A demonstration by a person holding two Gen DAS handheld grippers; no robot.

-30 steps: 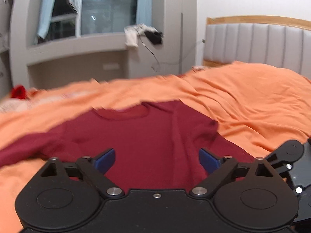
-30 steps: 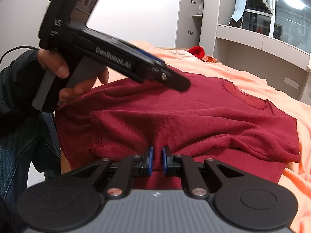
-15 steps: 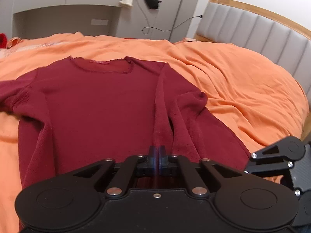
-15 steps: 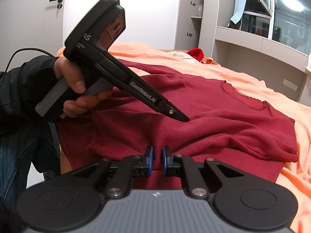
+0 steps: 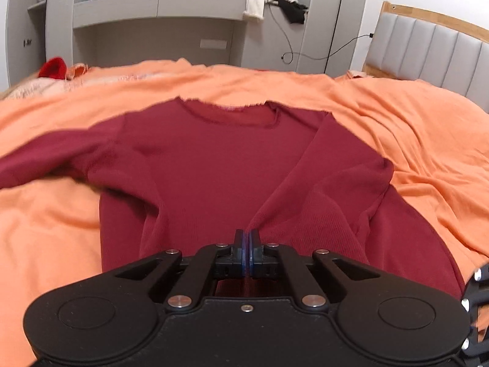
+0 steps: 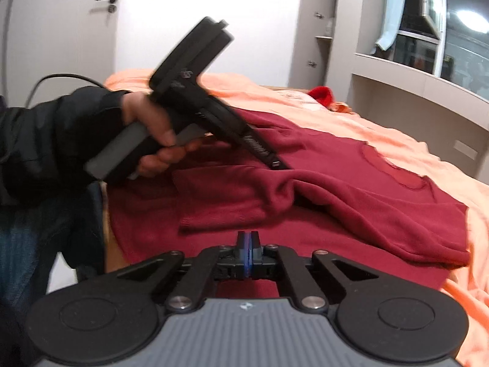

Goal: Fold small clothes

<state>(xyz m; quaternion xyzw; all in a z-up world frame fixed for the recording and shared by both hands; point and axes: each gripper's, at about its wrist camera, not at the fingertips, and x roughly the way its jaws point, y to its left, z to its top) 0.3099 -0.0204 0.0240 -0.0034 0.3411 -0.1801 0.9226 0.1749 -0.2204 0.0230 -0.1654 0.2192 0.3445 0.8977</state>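
One sleeve is lying folded across the sweater; left gripper is clamping it, right gripper closing empty nearby; other sleeve remaining.

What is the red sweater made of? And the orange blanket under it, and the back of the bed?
The red sweater looks like a soft ribbed knit, maybe cotton or wool: fine ribs show, and it drapes in folds. The orange blanket seems a thin, matte woven cloth that wrinkles easily. The headboard looks like padded grey leather or vinyl in stitched panels, with a wooden frame.
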